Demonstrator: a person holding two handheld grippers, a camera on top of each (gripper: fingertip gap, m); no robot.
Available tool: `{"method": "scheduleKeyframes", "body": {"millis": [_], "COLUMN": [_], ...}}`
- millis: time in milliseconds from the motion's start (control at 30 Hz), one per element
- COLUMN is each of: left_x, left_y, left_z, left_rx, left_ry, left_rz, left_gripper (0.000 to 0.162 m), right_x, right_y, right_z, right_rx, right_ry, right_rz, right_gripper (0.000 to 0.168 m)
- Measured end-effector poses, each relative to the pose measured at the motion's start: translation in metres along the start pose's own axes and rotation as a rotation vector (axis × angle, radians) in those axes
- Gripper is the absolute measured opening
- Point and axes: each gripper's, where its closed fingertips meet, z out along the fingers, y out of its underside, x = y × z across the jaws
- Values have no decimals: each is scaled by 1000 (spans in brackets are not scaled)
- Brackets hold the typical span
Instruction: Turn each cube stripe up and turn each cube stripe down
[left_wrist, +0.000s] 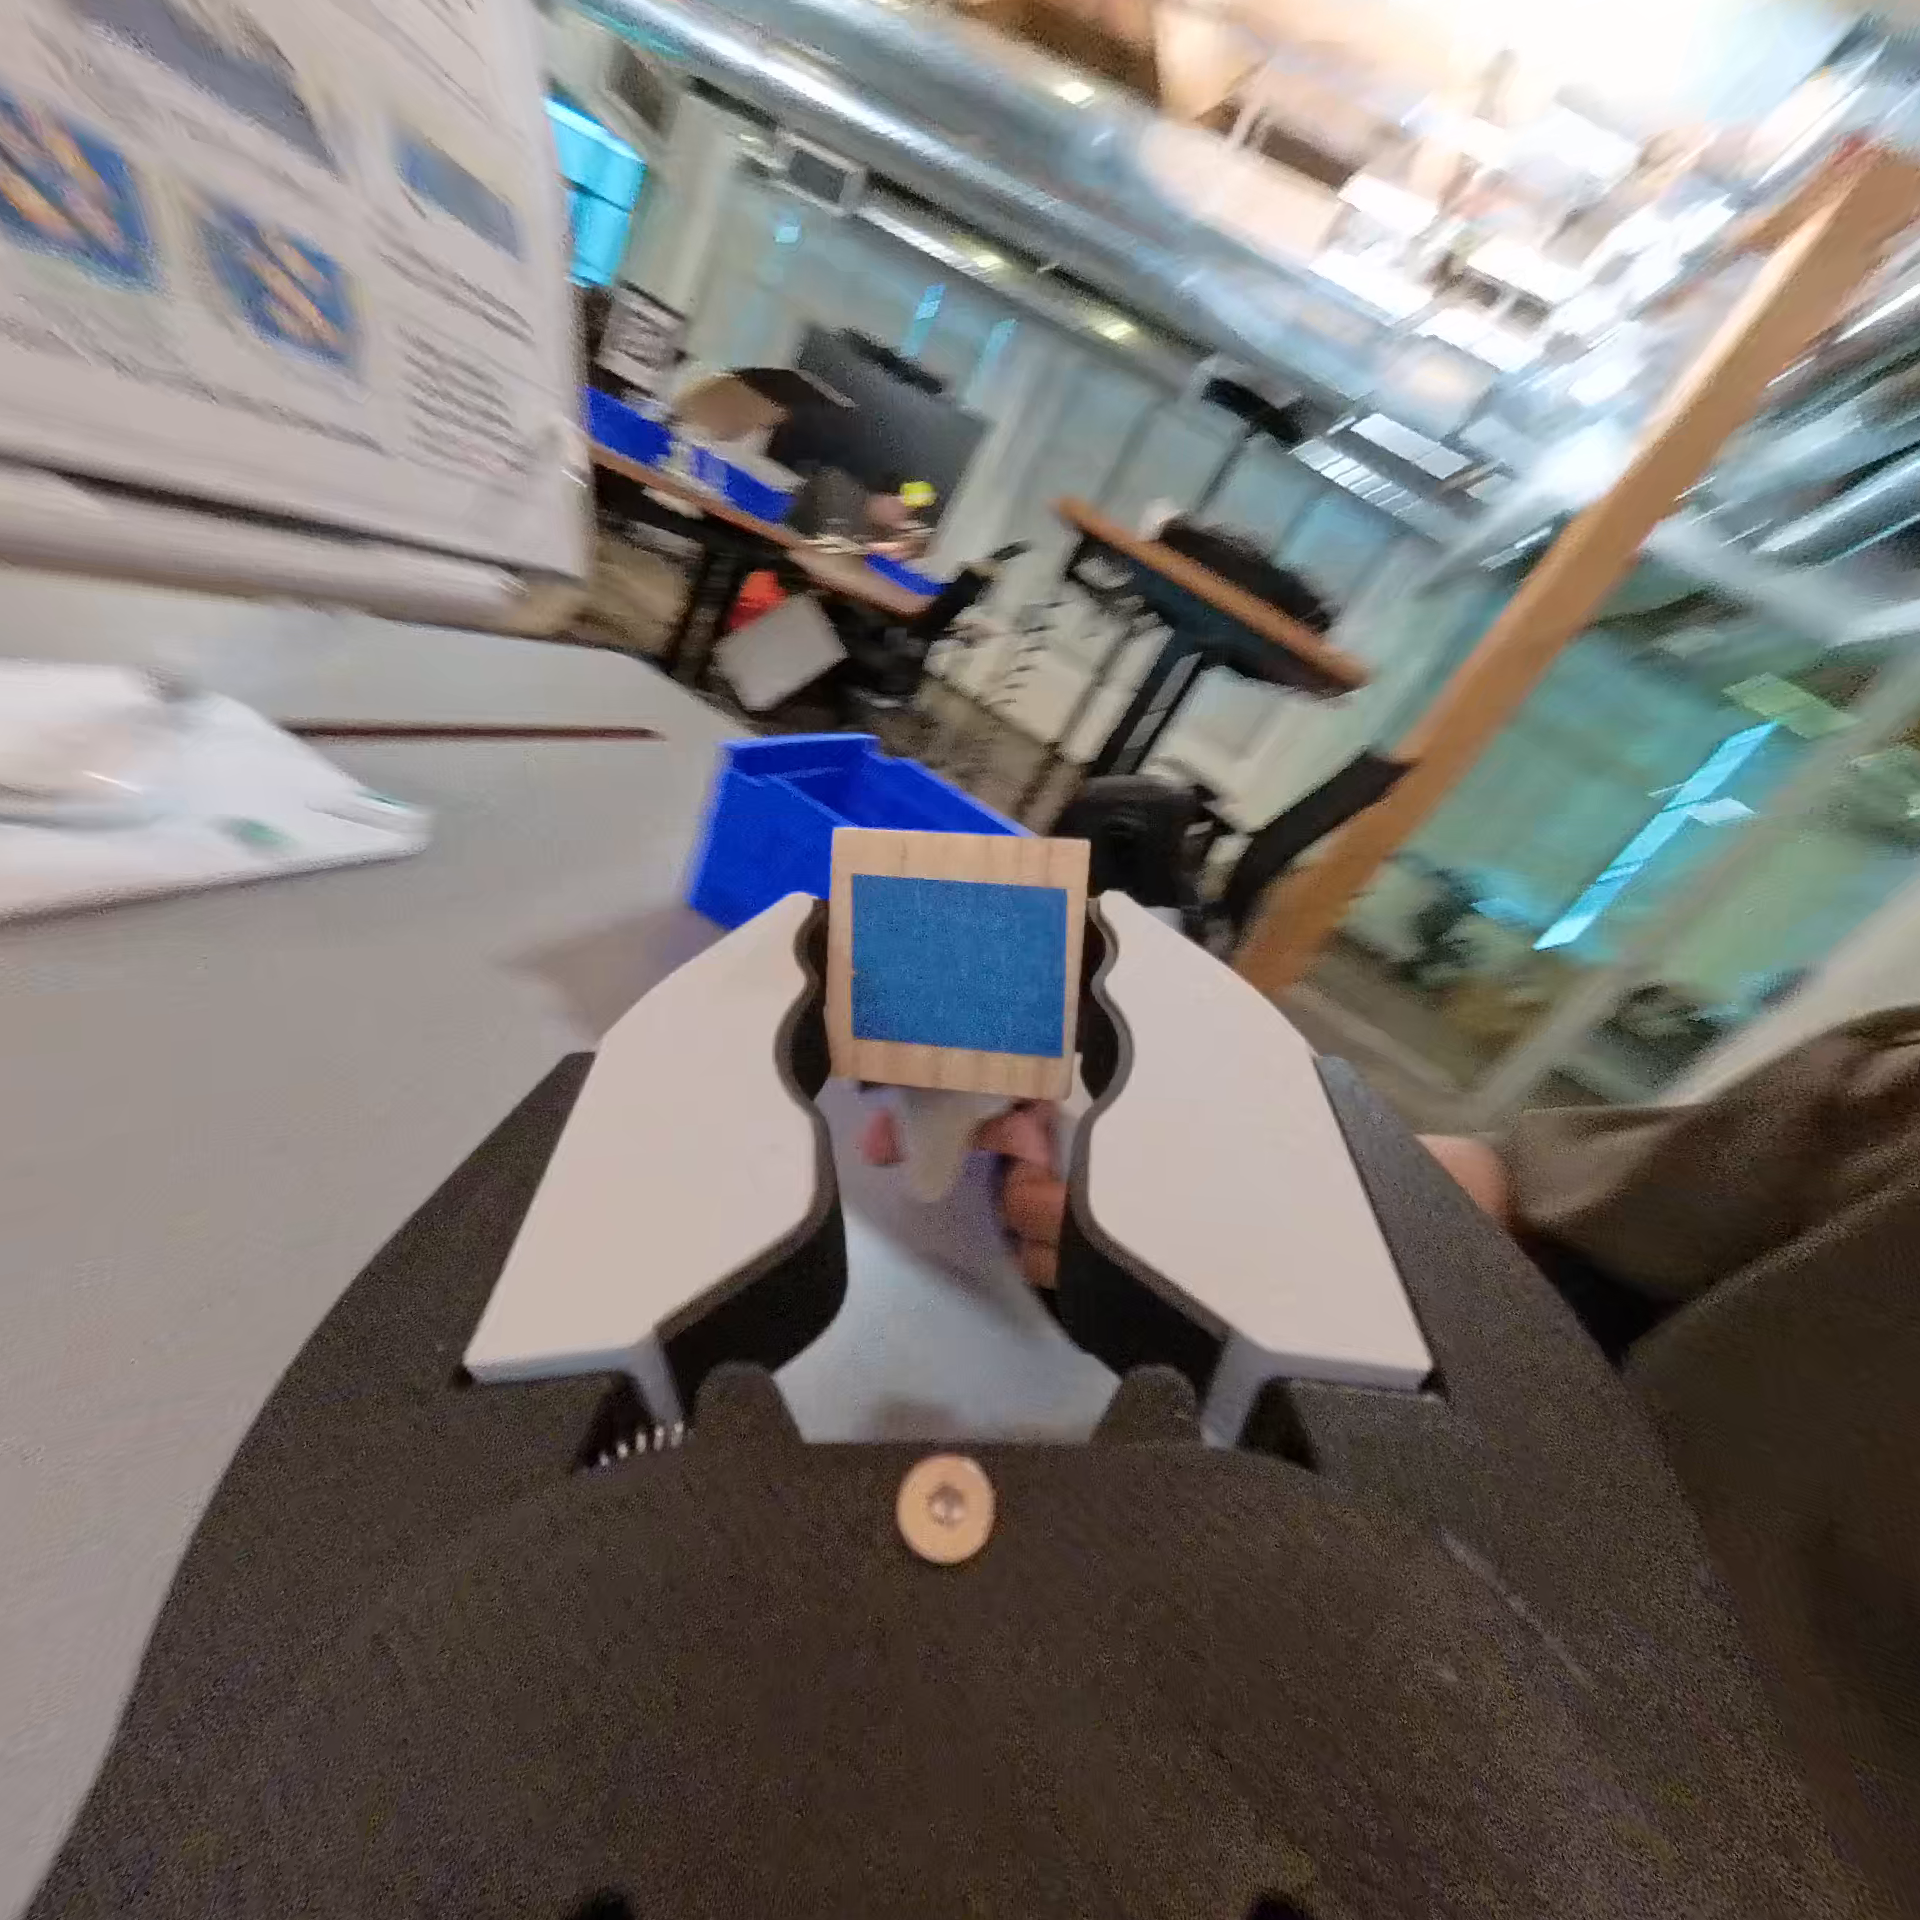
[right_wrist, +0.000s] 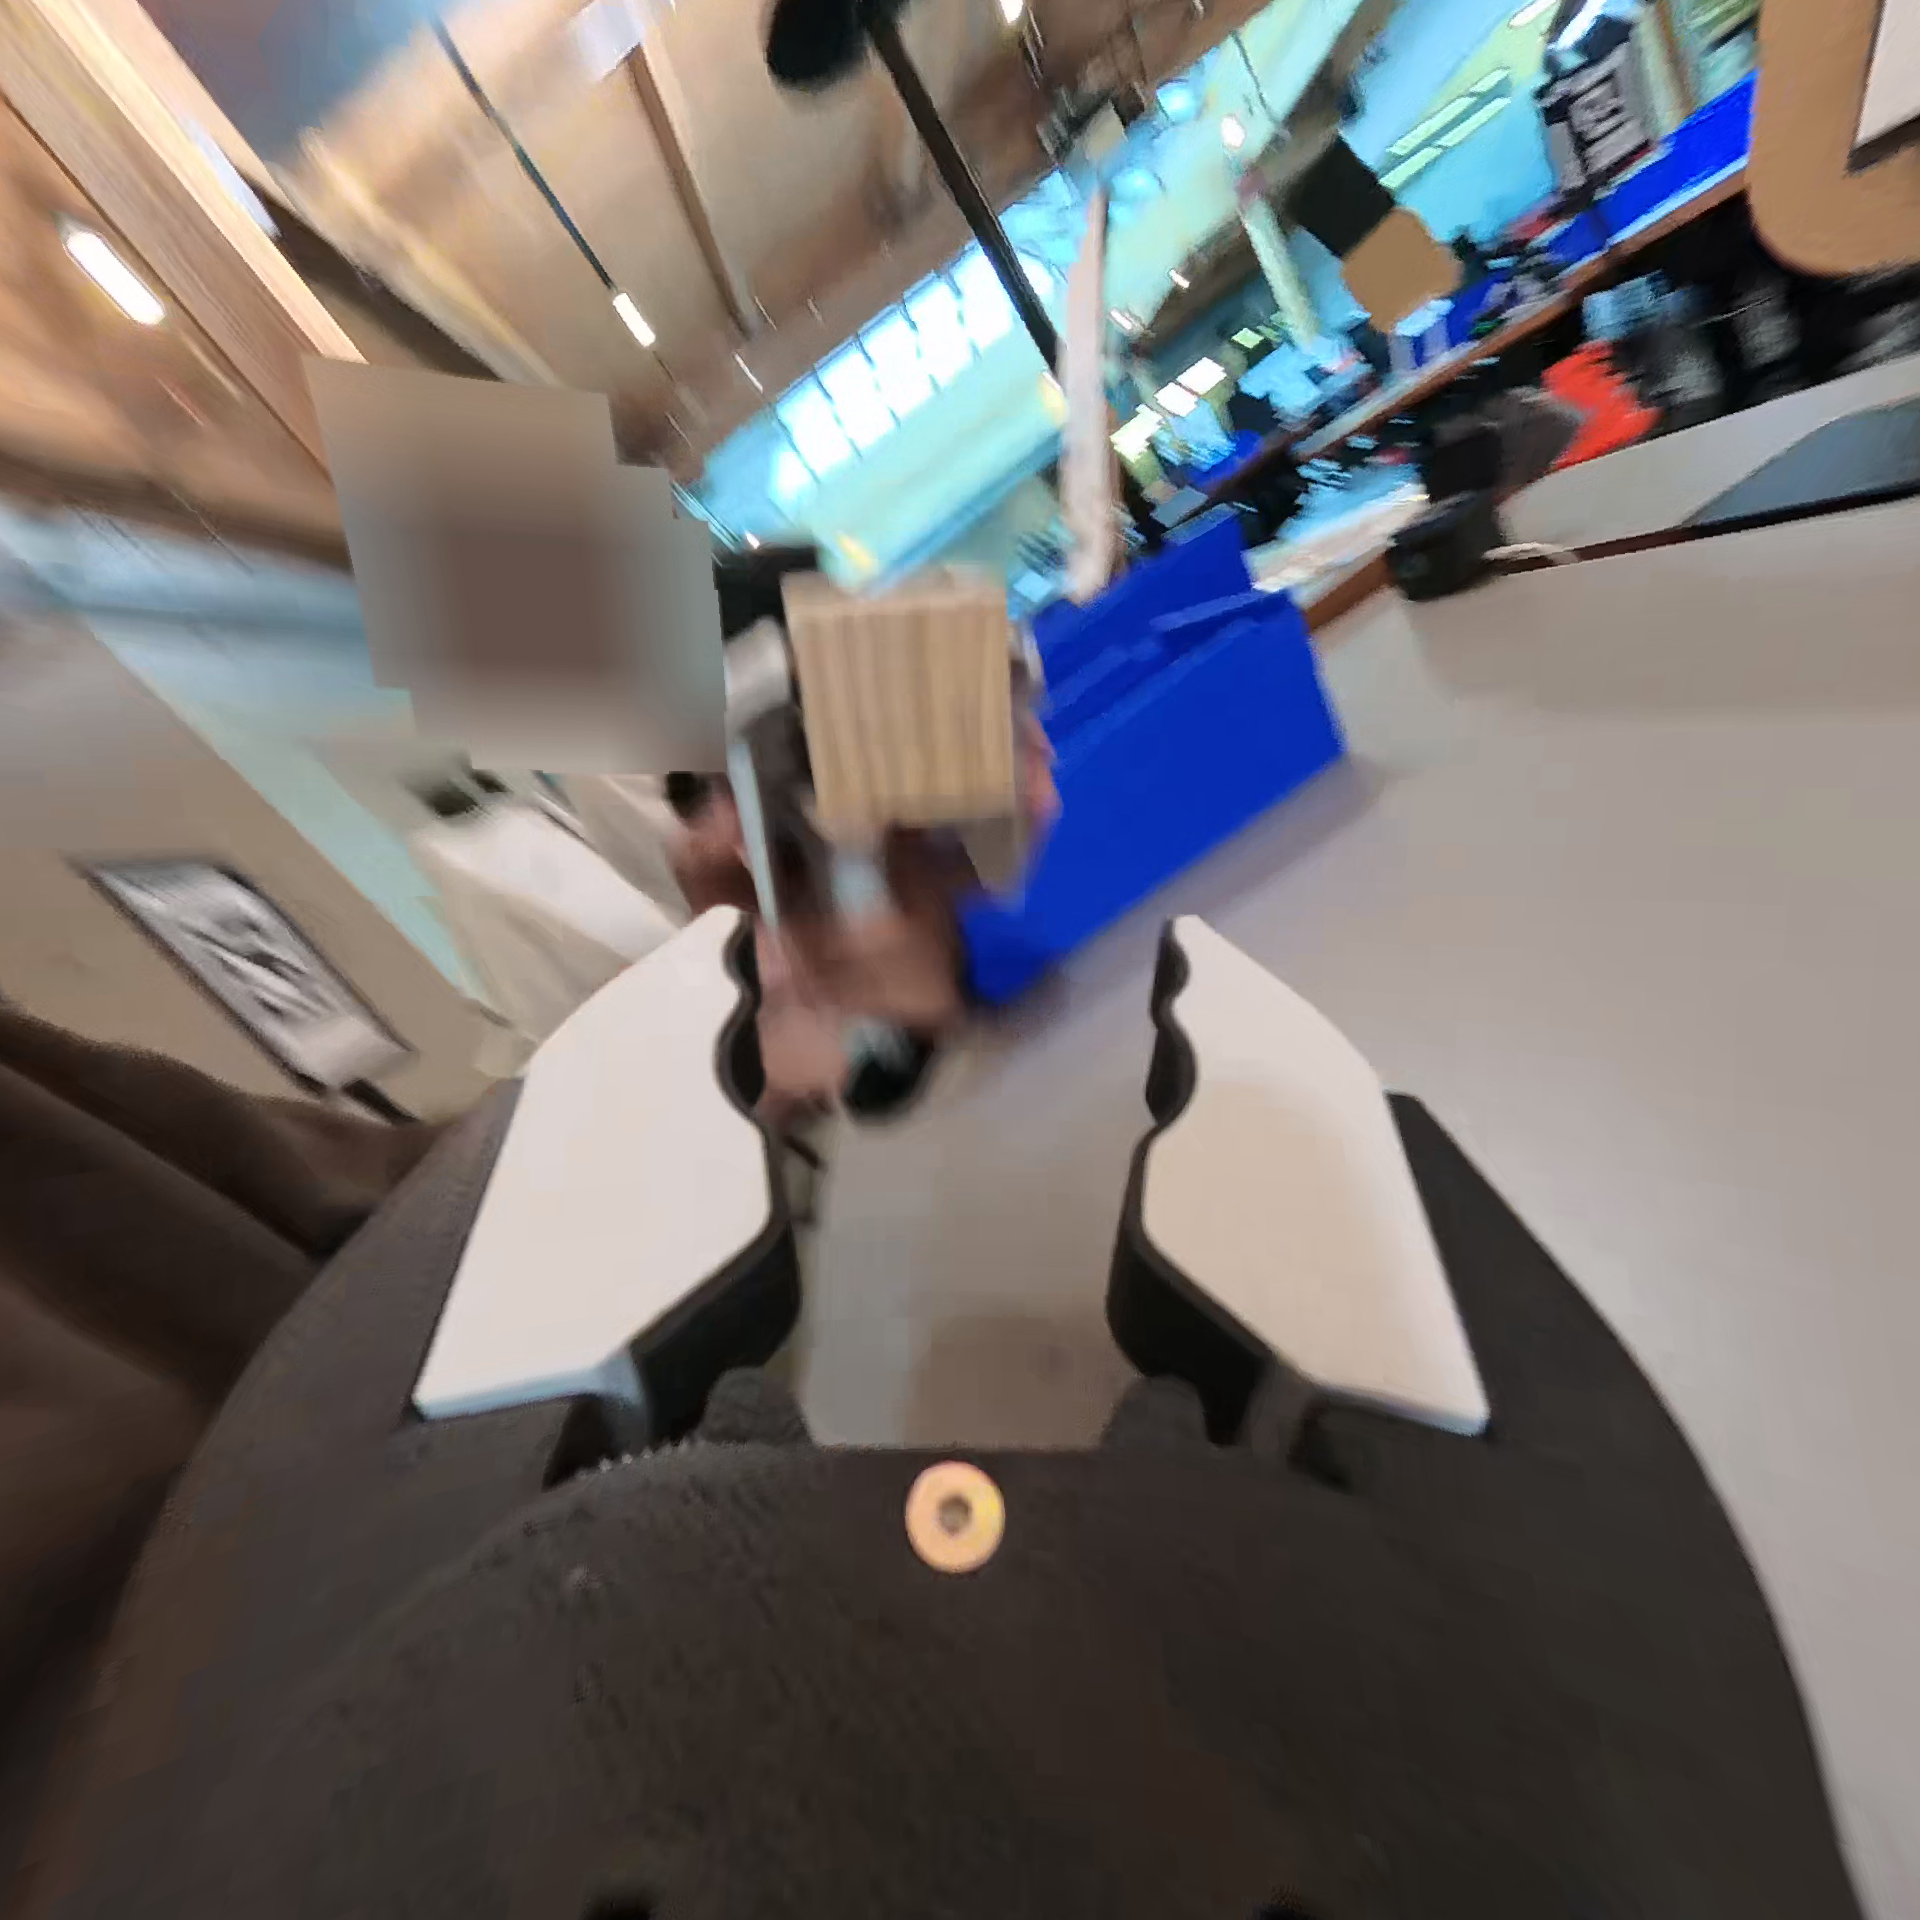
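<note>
Left gripper (left_wrist: 958, 982) clamps a small wooden cube with a blue patch (left_wrist: 958, 979); right gripper (right_wrist: 954, 1023) gapes empty.
Likely light, rigid; best held by opposite flat sides.

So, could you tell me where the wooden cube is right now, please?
The wooden cube is clamped between the left tongs, lifted off the grey table, just in front of the blue bin.
</note>
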Motion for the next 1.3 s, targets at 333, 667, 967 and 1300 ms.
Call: {"method": "scheduleKeyframes", "body": {"millis": [333, 667, 967, 1300], "left_x": [25, 17, -6, 2], "left_y": [51, 37, 45, 78], "left_z": [46, 48, 43, 53], "left_rx": [-28, 51, 22, -125], "left_ry": [231, 256, 182, 166], "left_rz": [-242, -267, -284, -194], "left_gripper": [46, 66, 68, 64], "right_x": [-10, -7, 22, 126], "right_y": [4, -27, -127, -32], "right_z": [-17, -42, -149, -294], "right_rx": [-25, 84, 11, -643], "right_ry": [-33, 132, 726, 1121], "right_rz": [-47, -109, -329, -21], "right_gripper": [46, 46, 46, 46]}}
